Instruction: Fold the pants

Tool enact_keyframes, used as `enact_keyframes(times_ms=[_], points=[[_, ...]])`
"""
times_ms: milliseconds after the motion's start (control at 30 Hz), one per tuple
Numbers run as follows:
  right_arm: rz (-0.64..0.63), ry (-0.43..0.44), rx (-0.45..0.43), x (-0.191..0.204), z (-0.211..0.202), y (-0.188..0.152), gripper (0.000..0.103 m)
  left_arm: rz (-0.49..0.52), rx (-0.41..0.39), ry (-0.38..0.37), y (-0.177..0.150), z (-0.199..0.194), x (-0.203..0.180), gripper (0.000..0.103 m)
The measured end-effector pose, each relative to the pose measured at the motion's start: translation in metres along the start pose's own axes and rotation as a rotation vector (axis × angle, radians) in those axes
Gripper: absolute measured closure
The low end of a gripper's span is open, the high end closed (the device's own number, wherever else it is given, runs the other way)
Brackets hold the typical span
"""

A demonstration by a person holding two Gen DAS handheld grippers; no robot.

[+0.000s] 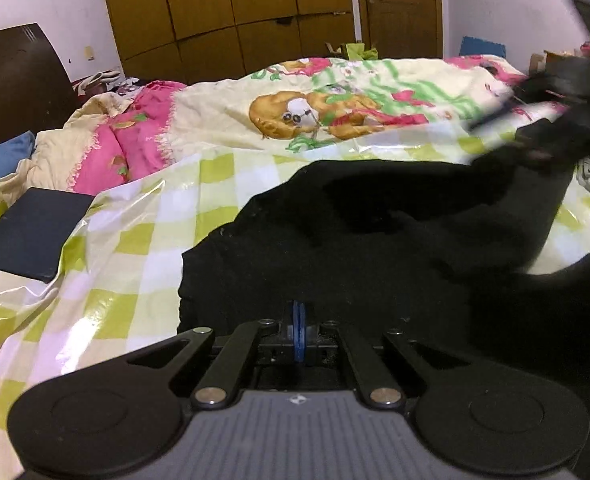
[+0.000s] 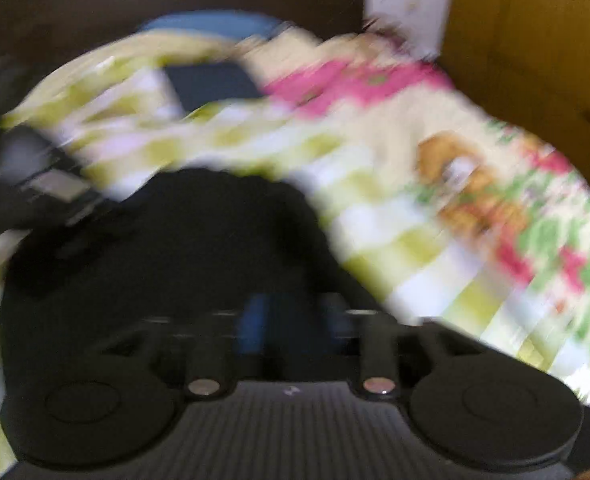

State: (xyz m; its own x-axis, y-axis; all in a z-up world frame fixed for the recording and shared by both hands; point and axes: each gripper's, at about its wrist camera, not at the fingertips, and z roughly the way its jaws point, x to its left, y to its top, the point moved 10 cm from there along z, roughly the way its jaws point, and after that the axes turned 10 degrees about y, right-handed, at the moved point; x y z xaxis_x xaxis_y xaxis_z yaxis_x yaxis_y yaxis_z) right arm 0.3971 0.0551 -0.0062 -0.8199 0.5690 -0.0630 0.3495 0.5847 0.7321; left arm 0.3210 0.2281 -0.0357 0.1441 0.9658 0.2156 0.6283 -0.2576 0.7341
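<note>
Your left gripper (image 1: 299, 330) is clenched tight above the black pants (image 1: 375, 240) on the checkered sheet (image 1: 135, 248); your right gripper (image 2: 295, 320) stands released, blurred.

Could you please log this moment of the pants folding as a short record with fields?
surface: glossy green-and-white checked plastic sheet spread over a bed
garment: black fabric pants, bunched and only partly flat on the sheet
left gripper: blue pads pressed together at the near edge of the pants; whether cloth is pinched cannot be told
right gripper: blurred, blue pads apart, over the pants
nearby: dark flat rectangular slab at the sheet's left; cartoon-print quilt behind
</note>
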Motion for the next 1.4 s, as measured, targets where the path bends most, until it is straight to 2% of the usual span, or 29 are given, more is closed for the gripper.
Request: enact_keyframes(times_ms=[33,100,200,233,267,300,333,367,433,533,600,667,767,867,900,967,1000,1033,1067,1100,1133,1233,1367,1400], points=[[-0.015,-0.031,-0.002,-0.015,0.015,0.007,0.024,-0.001,0.000,-0.007,-0.002,0.001,0.000,0.086],[0.022,-0.010,0.042,-0.034,0.042,0.007,0.024,-0.010,0.015,-0.019,-0.006,0.006,0.004,0.086],[0.077,0.056,0.078,-0.039,0.076,0.007,0.025,-0.029,0.037,-0.022,-0.011,0.012,0.009,0.085],[0.090,0.070,0.083,-0.037,0.087,0.009,0.029,-0.038,0.043,-0.014,-0.012,0.013,0.011,0.085],[0.114,0.066,0.090,-0.035,0.095,0.009,0.036,-0.047,0.047,-0.006,-0.013,0.012,0.014,0.085],[0.149,0.086,0.113,-0.032,0.104,0.008,0.069,-0.054,0.049,0.002,-0.014,0.011,0.016,0.085],[0.190,0.118,0.137,-0.027,0.107,0.005,0.095,-0.060,0.049,0.011,-0.015,0.008,0.018,0.085],[0.180,0.109,0.132,-0.020,0.103,0.005,0.099,-0.065,0.047,0.018,-0.016,0.003,0.020,0.085],[0.099,0.080,0.107,0.004,0.076,0.002,0.099,-0.070,0.035,0.031,-0.018,-0.012,0.023,0.085],[0.034,0.112,0.030,0.054,0.001,-0.006,0.098,-0.107,0.013,0.045,-0.026,-0.039,0.031,0.082],[-0.039,0.134,0.015,0.094,-0.043,-0.023,0.098,-0.150,0.003,0.040,-0.038,-0.057,0.032,0.080],[-0.160,0.106,0.037,0.137,-0.074,-0.055,0.098,-0.195,0.005,0.035,-0.052,-0.070,0.030,0.080],[-0.229,0.118,0.114,0.189,-0.076,-0.115,0.098,-0.257,0.031,0.027,-0.079,-0.083,0.019,0.080],[-0.098,0.145,0.191,0.210,-0.060,-0.156,0.089,-0.281,0.076,0.000,-0.106,-0.091,0.004,0.079],[-0.071,0.138,0.181,0.210,-0.061,-0.154,0.086,-0.276,0.083,-0.001,-0.113,-0.094,0.000,0.079],[-0.020,0.162,0.129,0.207,-0.070,-0.135,0.085,-0.250,0.088,0.000,-0.122,-0.100,-0.004,0.079],[-0.010,0.181,0.098,0.205,-0.075,-0.119,0.079,-0.230,0.085,0.004,-0.124,-0.102,-0.005,0.079],[-0.006,0.188,0.067,0.202,-0.079,-0.106,0.064,-0.215,0.080,0.006,-0.125,-0.102,-0.005,0.079],[-0.003,0.190,0.022,0.199,-0.082,-0.088,0.056,-0.209,0.076,0.009,-0.126,-0.102,-0.005,0.078],[0.000,0.187,-0.007,0.195,-0.080,-0.075,0.042,-0.212,0.070,0.012,-0.126,-0.101,-0.003,0.078],[0.006,0.176,-0.022,0.193,-0.075,-0.064,0.037,-0.223,0.066,0.013,-0.126,-0.099,0.000,0.077],[0.065,0.125,-0.042,0.177,-0.036,-0.036,0.037,-0.266,0.059,0.000,-0.127,-0.095,0.008,0.076],[0.145,0.122,0.015,0.165,0.024,-0.028,0.037,-0.238,0.041,-0.016,-0.128,-0.096,0.012,0.075],[0.174,0.130,0.022,0.165,0.032,-0.027,0.050,-0.219,0.035,-0.011,-0.128,-0.098,0.012,0.075]])
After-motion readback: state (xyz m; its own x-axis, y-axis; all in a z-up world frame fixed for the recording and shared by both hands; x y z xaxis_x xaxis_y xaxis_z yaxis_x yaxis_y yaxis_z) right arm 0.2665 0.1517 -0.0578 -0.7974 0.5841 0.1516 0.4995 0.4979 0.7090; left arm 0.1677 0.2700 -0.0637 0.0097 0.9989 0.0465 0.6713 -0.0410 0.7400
